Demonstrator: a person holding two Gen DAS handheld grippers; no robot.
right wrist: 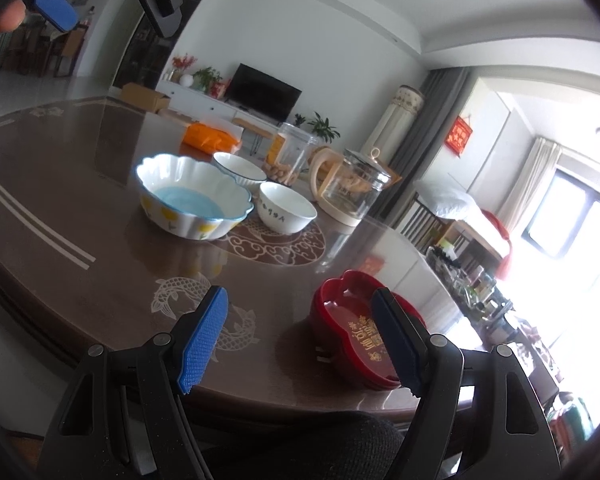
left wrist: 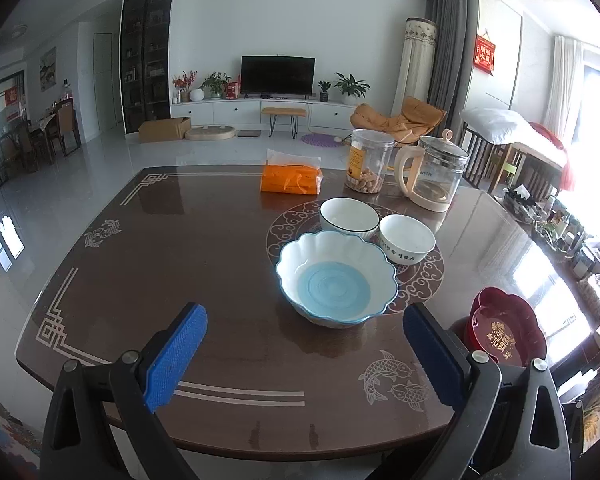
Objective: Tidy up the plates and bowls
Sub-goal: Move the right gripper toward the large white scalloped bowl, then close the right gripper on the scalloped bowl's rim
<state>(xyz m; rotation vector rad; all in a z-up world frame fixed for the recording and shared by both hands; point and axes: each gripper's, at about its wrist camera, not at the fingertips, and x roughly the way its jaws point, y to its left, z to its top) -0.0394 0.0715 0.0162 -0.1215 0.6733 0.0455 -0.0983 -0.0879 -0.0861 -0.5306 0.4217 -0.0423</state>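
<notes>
Left claw [left wrist: 304,360]: jaws spread wide, holding nothing, raised above the near edge of the dark brown worktop [left wrist: 180,280]. In the right wrist view its blue pad shows at the upper left corner.

Scalloped bowl [left wrist: 337,278], white with blue rim and blue floor: directly ahead of the left claw, between the lines of its two fingers, resting upright on the worktop and clear of both pads.

Blue-rimmed white bowl [left wrist: 349,216]: beyond the scalloped bowl, just behind it, upright.

Lettered white bowl [left wrist: 406,239]: ahead and slightly right of the left claw, just beside the blue-rimmed bowl and the scalloped bowl; contact cannot be told.

Orange packet [left wrist: 291,178], clear jar [left wrist: 369,161] with nuts at its bottom, glass kettle [left wrist: 434,174]: far side of the worktop, well beyond the bowls.

Red dish [right wrist: 356,332], lobed, gold characters inside: at the right claw's right finger, which overlaps its rim in view; it sits near the worktop edge.

Right claw [right wrist: 300,340]: jaws spread wide, nothing between them, over the near worktop edge; the three bowls lie ahead and to its left.
</notes>
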